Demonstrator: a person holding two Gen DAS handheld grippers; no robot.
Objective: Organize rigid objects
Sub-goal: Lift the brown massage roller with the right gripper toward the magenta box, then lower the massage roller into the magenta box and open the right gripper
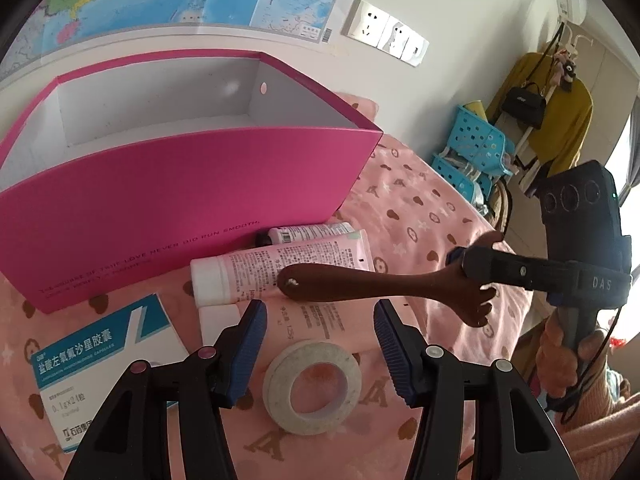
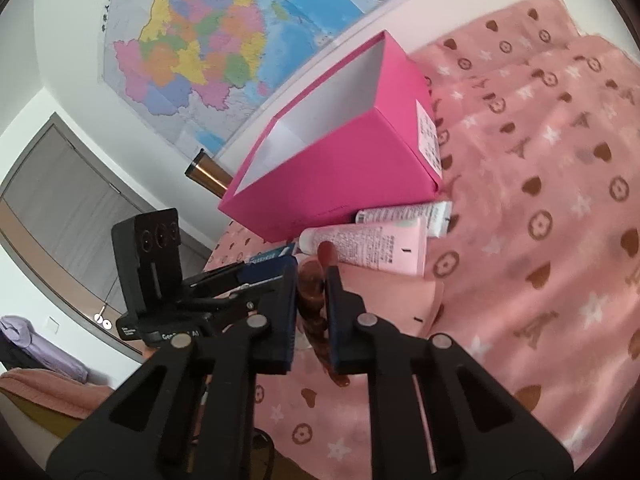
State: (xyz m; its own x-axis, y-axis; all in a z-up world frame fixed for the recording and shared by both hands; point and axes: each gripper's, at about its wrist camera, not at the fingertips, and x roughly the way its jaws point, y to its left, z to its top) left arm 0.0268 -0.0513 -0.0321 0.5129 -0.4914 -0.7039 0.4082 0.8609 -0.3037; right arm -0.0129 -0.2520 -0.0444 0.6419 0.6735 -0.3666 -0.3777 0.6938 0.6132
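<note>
My left gripper (image 1: 320,316) is open and tilted down over the pink blanket. A white tape roll (image 1: 312,388) lies flat between its fingers, which do not touch it. Just beyond lie a pink tube (image 1: 280,270) and a smaller white tube (image 1: 310,232), against the open magenta box (image 1: 180,188). My right gripper (image 1: 468,266) comes in from the right, shut on a brown wooden handled tool (image 1: 380,284) held above the tubes. In the right wrist view that gripper (image 2: 312,280) pinches the tool (image 2: 326,254), with the box (image 2: 344,160) ahead.
A blue and white medicine carton (image 1: 100,360) lies at the left by the box. A metal flask (image 2: 208,174) lies behind the box. A map and wall sockets (image 1: 384,32) are on the wall. Blue baskets (image 1: 476,140) and a clothes rack stand beyond the bed.
</note>
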